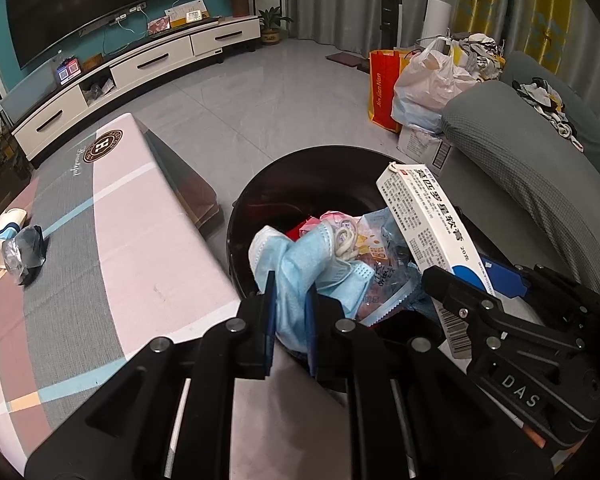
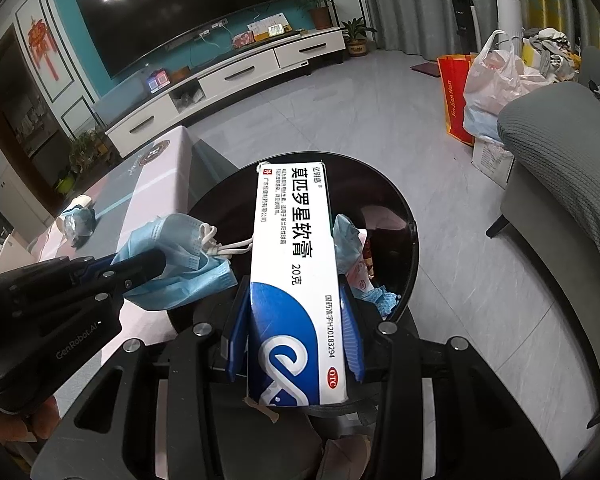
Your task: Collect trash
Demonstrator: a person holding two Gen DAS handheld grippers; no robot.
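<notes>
A round black bin (image 1: 260, 184) stands on the floor beside the table and holds wrappers and other trash. Over its near rim my left gripper (image 1: 290, 292) is shut on a light blue face mask (image 1: 296, 264), whose white ear loops hang loose. From the right wrist view, that mask (image 2: 172, 256) hangs left of the bin (image 2: 404, 240). My right gripper (image 2: 296, 312) is shut on a white and blue ointment box (image 2: 296, 264), held lengthwise above the bin. The same box (image 1: 428, 228) appears at the right in the left wrist view, with the right gripper (image 1: 472, 292) on it.
A low table with a pink and grey cloth (image 1: 112, 248) stands left of the bin; a paper cup (image 1: 4, 236) and a crumpled wrapper (image 1: 24, 252) lie on it. A grey sofa (image 1: 532, 168) is right, with bags (image 1: 420, 80) beyond.
</notes>
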